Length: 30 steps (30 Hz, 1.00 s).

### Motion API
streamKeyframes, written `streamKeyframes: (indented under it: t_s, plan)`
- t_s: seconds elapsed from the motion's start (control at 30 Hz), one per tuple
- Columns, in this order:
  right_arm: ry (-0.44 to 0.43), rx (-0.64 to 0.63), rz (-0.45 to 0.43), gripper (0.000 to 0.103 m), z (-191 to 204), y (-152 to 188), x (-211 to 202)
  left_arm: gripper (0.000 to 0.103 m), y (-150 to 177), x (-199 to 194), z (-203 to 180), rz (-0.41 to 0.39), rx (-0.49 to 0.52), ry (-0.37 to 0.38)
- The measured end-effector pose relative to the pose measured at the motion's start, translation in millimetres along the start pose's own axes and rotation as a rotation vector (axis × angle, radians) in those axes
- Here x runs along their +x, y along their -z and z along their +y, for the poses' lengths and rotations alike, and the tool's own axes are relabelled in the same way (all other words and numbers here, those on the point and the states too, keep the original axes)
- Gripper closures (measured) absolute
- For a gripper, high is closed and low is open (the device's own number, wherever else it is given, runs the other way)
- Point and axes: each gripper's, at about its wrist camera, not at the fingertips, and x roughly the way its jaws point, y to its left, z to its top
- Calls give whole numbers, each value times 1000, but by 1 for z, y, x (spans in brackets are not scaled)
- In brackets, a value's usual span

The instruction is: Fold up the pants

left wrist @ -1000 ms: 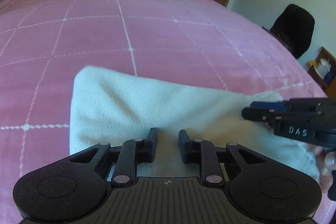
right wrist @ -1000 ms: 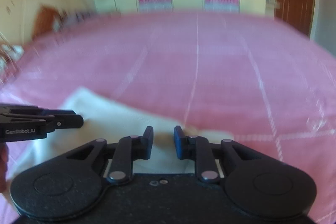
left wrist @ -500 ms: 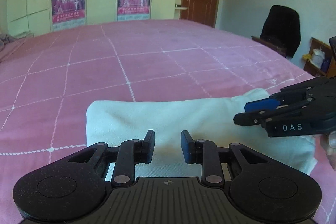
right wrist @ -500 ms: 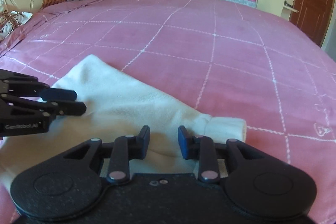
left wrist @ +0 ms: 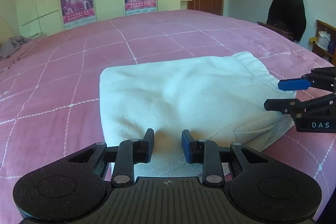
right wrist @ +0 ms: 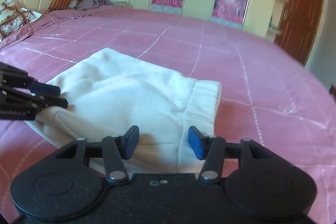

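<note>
The bed (left wrist: 189, 35), under a pink quilt with white grid lines, fills both views, and the pants (left wrist: 189, 98) lie on it as a compact white bundle, already folded down to a short rectangle. In the left wrist view the bundle spreads across the lower middle of the frame, its long axis running left to right, with the waistband (right wrist: 206, 102) at its right end.

The left gripper (left wrist: 168, 145) sits at the bottom centre of its view, pointing down over the near edge of the cloth; its jaws have just been opening and stand slightly apart, fabric beneath them but not pinched. The right gripper (right wrist: 163, 144) hangs over the waistband end at the bottom of its view; its jaws have just been opening too and are released, wider than the left pair, with cloth below the gap and nothing gripped.

Each hand is nearest its own end, so I judge that any further fold would start from this near edge.
</note>
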Motion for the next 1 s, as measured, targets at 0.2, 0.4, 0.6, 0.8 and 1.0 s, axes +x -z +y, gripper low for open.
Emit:
streamKeyframes:
  t_s: [0.2, 0.4, 0.6, 0.8, 1.0]
  plan:
    - [-10, 94, -9, 47, -9, 9, 9, 73, 0, 3, -5, 23, 22, -33]
    - [2, 115, -70, 47, -4, 25, 7, 73, 3, -4, -11, -1, 50, -67]
    - [2, 121, -83, 47, -3, 24, -2, 73, 19, -21, -7, -17, 22, -75]
    - [10, 120, -58, 45, 1, 22, 7, 73, 21, -14, -15, -6, 100, -86]
    - [1, 114, -54, 38, -6, 13, -15, 27, 6, -37, 38, -47, 42, 13]
